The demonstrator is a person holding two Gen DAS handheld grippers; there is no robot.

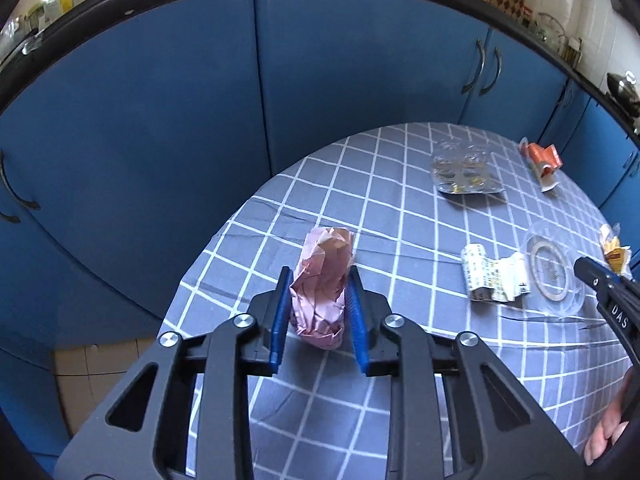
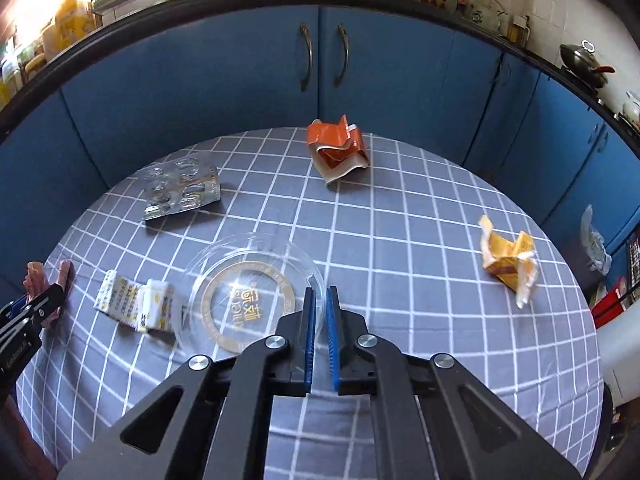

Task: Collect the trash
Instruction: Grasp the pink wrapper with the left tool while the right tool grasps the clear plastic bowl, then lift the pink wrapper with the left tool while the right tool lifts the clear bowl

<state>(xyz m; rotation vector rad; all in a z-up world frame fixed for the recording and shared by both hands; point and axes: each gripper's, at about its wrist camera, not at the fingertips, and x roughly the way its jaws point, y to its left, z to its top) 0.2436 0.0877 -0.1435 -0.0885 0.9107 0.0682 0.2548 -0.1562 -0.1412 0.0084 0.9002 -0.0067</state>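
Left wrist view sits low at the desk's [image 1: 400, 208] left edge, facing the blue cabinets [image 1: 160, 120]. Right wrist view looks down from higher, mid-desk. Both catch the clear lid [image 2: 256, 292] and blister pack [image 1: 464, 172].

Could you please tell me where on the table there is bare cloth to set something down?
The widest free patch lies between the orange wrapper, the yellow wrapper and the right gripper. The left side is crowded: blister pack, clear lid, patterned wrapper, and the pink paper in the left gripper.
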